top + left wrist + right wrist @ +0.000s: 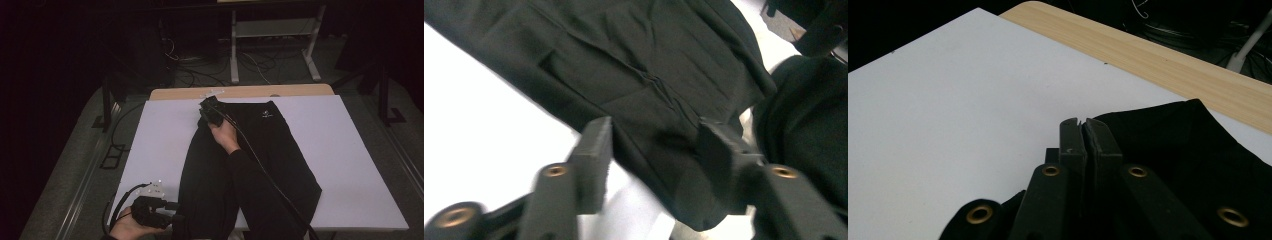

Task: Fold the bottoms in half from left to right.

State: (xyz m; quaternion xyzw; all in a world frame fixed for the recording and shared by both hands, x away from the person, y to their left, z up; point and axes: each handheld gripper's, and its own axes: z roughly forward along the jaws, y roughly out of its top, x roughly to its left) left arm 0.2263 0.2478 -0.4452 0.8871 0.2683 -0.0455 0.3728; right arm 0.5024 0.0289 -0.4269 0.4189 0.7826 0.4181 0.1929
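Observation:
A black garment (285,150) lies spread on a white board (360,150), with a small white logo near its far edge. My right gripper (206,109) is at the garment's far left corner, its jaws pressed together with black cloth (1188,150) bunched around them (1082,122). My left gripper (176,212) sits at the near left edge of the board. Its jaws (654,127) stand apart on either side of the garment's hem (649,60), and the pads do not press it. The person's dark sleeve (255,185) lies across the garment.
The board rests on a wooden table (250,92) whose far strip shows bare (1158,55). White board surface (948,100) lies open to the left of the garment. Behind the table stand a white metal frame (235,50) and cables (200,75) on the dark floor.

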